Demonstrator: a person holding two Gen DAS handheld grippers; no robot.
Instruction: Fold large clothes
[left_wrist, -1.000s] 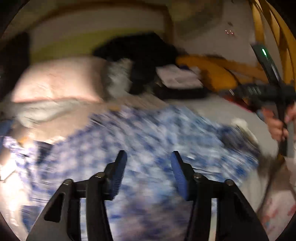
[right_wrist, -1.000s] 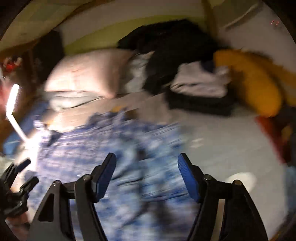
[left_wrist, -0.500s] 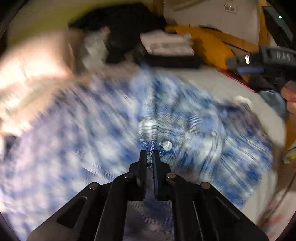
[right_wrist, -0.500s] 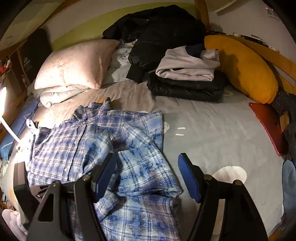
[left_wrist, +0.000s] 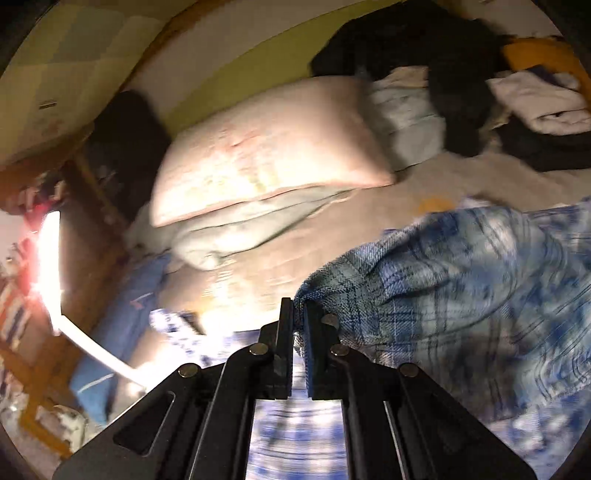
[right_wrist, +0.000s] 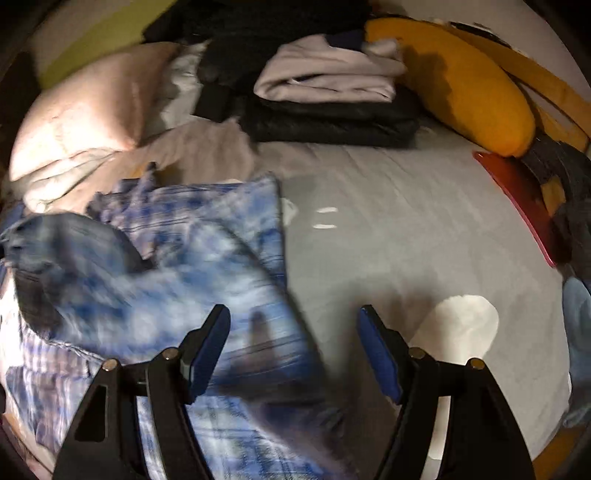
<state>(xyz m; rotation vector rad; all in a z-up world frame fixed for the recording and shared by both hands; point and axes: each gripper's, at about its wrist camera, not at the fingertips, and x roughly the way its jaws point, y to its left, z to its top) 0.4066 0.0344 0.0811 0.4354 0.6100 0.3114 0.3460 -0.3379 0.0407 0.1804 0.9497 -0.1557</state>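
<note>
On the grey bed sheet (right_wrist: 399, 229), in front of the pink pillow (left_wrist: 266, 158), the blue plaid shirt (right_wrist: 173, 295) is seen rumpled, not yet folded flat. An edge of it is pinched between the pressed-together jaws of the left gripper (left_wrist: 299, 317) and lifted clear of the sheet. The right gripper (right_wrist: 293, 347) is held empty, jaws spread, over the shirt's side farthest from the pillow. Folding is judged barely begun; squaring and stacking beside the folded clothes (right_wrist: 332, 96) remain.

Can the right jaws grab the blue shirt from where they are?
Probably yes. The right gripper is open, and the shirt lies just ahead and left with nothing between them.
</note>
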